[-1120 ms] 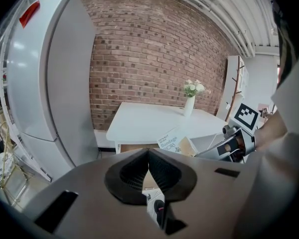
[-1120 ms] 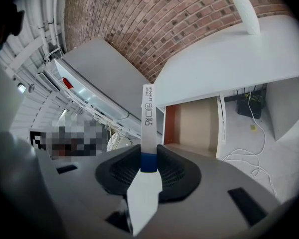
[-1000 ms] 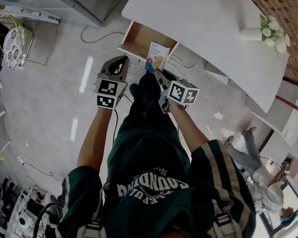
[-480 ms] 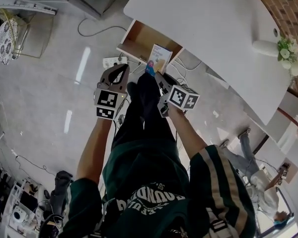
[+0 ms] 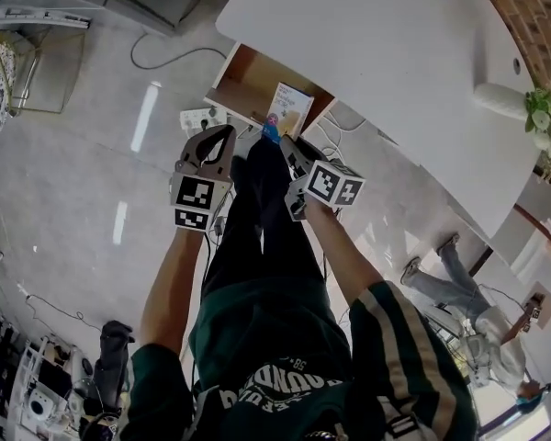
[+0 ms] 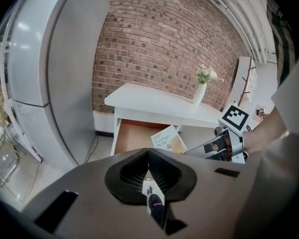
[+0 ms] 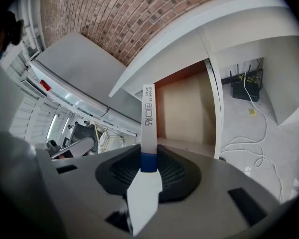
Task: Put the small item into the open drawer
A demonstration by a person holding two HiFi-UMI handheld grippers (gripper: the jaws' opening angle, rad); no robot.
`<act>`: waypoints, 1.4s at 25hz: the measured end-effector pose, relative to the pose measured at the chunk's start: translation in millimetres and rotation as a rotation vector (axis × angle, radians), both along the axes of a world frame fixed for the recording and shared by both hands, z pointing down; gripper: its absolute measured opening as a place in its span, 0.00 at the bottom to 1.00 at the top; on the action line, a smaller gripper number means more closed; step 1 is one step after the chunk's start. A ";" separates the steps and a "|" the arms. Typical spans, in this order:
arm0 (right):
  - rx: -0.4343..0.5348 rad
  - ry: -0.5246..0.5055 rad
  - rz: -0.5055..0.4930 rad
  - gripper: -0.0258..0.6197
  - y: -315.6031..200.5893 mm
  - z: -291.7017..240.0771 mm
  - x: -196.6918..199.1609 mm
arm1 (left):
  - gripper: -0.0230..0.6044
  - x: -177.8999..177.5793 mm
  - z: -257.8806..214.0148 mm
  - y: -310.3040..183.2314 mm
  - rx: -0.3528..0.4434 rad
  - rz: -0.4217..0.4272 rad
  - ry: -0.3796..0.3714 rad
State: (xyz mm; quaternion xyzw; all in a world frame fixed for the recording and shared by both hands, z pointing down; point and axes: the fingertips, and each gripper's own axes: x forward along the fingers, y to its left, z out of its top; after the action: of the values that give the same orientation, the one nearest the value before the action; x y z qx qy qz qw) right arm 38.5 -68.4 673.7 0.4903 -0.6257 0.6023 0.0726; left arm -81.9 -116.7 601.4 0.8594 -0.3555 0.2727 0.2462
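The open wooden drawer (image 5: 246,73) sticks out from under the white table (image 5: 376,44). My right gripper (image 5: 277,138) is shut on a small flat printed box (image 5: 291,108), held upright over the drawer's front right part. In the right gripper view the box (image 7: 148,123) shows edge-on between the pads (image 7: 164,169), with the drawer's inside (image 7: 187,108) behind it. My left gripper (image 5: 226,134) hangs to the left, in front of the drawer, shut with nothing in it (image 6: 148,154). The left gripper view also shows the box (image 6: 167,139), the drawer (image 6: 132,136) and the right gripper (image 6: 220,147).
A vase with flowers (image 5: 533,108) stands on the table's far right. A grey fridge (image 6: 45,73) rises left of the drawer. A power strip (image 5: 197,118) and cables (image 7: 249,143) lie on the floor under the table. A second person (image 5: 459,288) stands at the lower right.
Both grippers have sunk a little in front of the drawer. The right one still grips the box, and the left one stays shut.
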 end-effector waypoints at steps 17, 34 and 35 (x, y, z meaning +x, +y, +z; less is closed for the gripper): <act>0.006 0.054 0.088 0.22 0.4 45.0 31.7 | 0.06 14.8 40.6 21.5 0.019 -0.001 0.005; 0.008 0.040 0.096 0.22 -47.2 73.0 20.4 | 0.06 17.1 49.0 34.6 0.000 -0.068 0.070; 0.003 0.035 0.106 0.22 -49.0 75.2 19.5 | 0.06 16.7 50.2 34.7 -0.002 -0.071 0.069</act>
State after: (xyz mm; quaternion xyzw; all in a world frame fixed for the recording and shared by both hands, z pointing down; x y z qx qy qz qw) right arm 58.1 -117.5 748.9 0.5335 -0.5982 0.5958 0.0509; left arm -65.2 -82.0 651.6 0.8549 -0.3767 0.2345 0.2689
